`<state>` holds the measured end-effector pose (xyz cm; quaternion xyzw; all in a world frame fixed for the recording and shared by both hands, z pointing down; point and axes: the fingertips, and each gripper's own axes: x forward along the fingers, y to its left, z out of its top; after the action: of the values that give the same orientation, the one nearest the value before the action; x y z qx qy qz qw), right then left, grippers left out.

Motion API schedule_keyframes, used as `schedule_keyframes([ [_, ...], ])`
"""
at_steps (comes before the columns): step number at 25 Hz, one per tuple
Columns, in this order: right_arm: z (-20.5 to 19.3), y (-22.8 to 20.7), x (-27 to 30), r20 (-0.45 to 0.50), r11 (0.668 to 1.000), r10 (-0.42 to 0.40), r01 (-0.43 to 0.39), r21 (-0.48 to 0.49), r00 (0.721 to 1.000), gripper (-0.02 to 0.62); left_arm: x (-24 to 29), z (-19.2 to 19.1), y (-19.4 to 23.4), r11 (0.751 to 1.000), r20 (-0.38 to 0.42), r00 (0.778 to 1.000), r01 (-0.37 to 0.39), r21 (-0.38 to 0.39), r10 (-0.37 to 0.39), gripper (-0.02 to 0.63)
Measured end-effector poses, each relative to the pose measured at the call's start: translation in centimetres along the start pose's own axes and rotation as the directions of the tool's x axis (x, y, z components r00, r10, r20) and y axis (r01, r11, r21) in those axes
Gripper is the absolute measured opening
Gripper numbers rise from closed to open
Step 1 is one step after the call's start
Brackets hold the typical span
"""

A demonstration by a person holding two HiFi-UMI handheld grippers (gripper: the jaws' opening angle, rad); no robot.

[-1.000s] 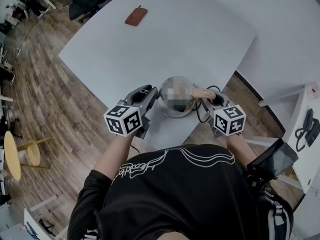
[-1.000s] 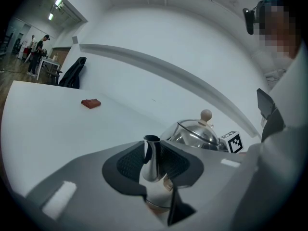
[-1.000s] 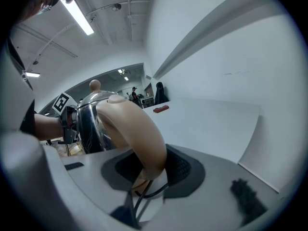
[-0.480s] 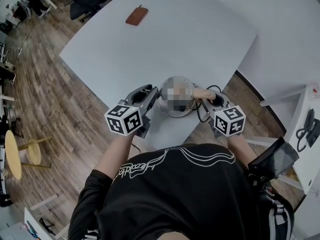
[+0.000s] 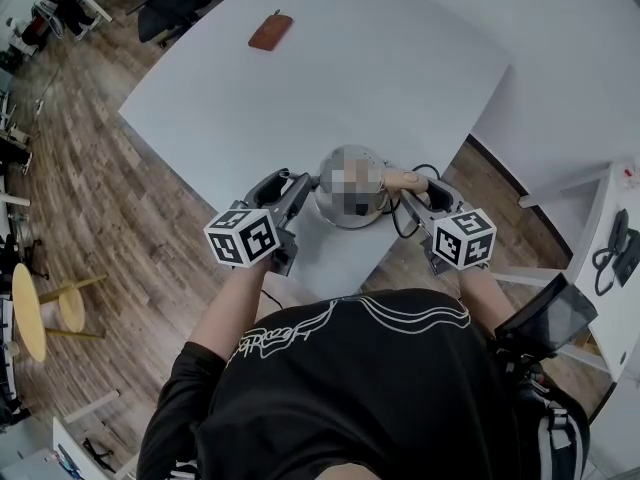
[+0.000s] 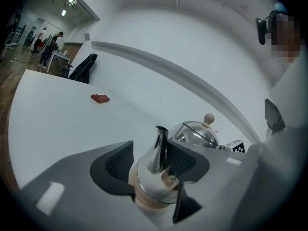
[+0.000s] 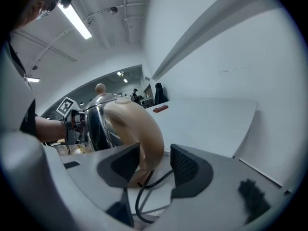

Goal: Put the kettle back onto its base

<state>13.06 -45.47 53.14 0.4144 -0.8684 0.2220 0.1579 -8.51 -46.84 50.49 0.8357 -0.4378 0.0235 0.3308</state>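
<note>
A steel kettle (image 5: pixel 345 155) with a beige handle (image 5: pixel 405 180) stands near the front edge of the white table (image 5: pixel 330 78). My left gripper (image 5: pixel 300 186) is at its spout. In the left gripper view the spout (image 6: pixel 156 148) rises between the left gripper's (image 6: pixel 150 160) opening jaws, with a gap to the left pad. A beige band (image 6: pixel 147 203) shows under the steel body. My right gripper (image 5: pixel 420 190) is at the handle. The handle (image 7: pixel 139 129) lies between the right gripper's (image 7: pixel 155 163) opening jaws, clear of the right pad. A black cord (image 7: pixel 144 196) loops below.
A brown case (image 5: pixel 272 31) lies far across the table. The table's front edge runs just under both grippers. A black chair (image 5: pixel 175 3) stands beyond the table, a yellow stool (image 5: pixel 30 308) at the left, and a white shelf (image 5: pixel 610 268) at the right.
Both grippers' jaws have spread wider around the spout and the handle. The kettle stands where it was, and neither hand has shifted much.
</note>
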Motion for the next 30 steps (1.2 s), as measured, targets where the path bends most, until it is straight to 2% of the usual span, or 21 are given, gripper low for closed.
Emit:
schedule_keyframes([
  [4,-0.9,0.7,-2.2,0.000,0.999,-0.045,0.045,0.013,0.999,0.192,-2.3,-1.3,-0.3,1.000,-0.007,1.000,-0.015,-0.018,0.015,0.202],
  [7,-1.7,2.0,-4.7,0.008,0.997,-0.070,0.070,0.029,0.997,0.190,-3.9,-2.5,-1.5,1.000,-0.025,1.000,0.002,-0.028,-0.002,0.201],
  [10,-2.0,5.0,-7.4,0.021,0.999,-0.040,0.039,0.026,0.999,0.190,-6.0,-3.8,-3.8,0.999,-0.034,0.999,0.036,-0.038,-0.038,0.199],
  [12,-2.3,7.9,-9.3,0.021,1.000,-0.003,0.003,0.020,1.000,0.189,-7.6,-4.7,-5.9,0.995,-0.038,0.996,0.085,-0.044,-0.087,0.192],
  [13,-2.5,9.3,-10.2,0.024,1.000,0.009,-0.010,0.019,1.000,0.182,-8.6,-5.2,-7.2,0.993,-0.042,0.992,0.116,-0.038,-0.118,0.175],
  [15,-2.9,12.4,-12.2,0.039,0.999,0.029,-0.030,0.020,0.999,0.093,-10.9,-6.2,-9.9,0.983,-0.058,0.982,0.181,-0.007,-0.181,0.128],
  [17,-3.3,16.1,-14.1,0.062,0.996,0.083,-0.085,0.034,0.995,0.029,-13.4,-7.1,-12.7,0.968,-0.076,0.966,0.250,0.015,-0.248,0.070],
  [19,-3.9,19.9,-16.0,0.083,0.987,0.151,-0.155,0.049,0.985,0.010,-16.0,-8.0,-15.3,0.947,-0.081,0.944,0.321,0.017,-0.319,0.007],
  [21,-4.6,23.2,-17.7,0.092,0.981,0.188,-0.192,0.040,0.978,0.008,-18.6,-8.9,-17.7,0.923,-0.079,0.921,0.384,0.028,-0.380,0.005],
  [23,-5.3,25.9,-19.2,0.090,0.979,0.202,-0.205,0.025,0.975,0.008,-21.0,-9.9,-19.8,0.903,-0.099,0.905,0.422,0.079,-0.414,0.005],
  [26,-6.2,28.4,-21.1,0.083,0.980,0.198,-0.199,0.006,0.977,0.006,-23.6,-11.4,-22.4,0.873,-0.158,0.892,0.449,0.191,-0.424,0.005],
  [30,-7.5,30.1,-22.5,0.064,0.986,0.165,-0.167,0.020,0.984,0.006,-26.0,-12.8,-24.6,0.845,-0.201,0.876,0.479,0.238,-0.440,0.005],
])
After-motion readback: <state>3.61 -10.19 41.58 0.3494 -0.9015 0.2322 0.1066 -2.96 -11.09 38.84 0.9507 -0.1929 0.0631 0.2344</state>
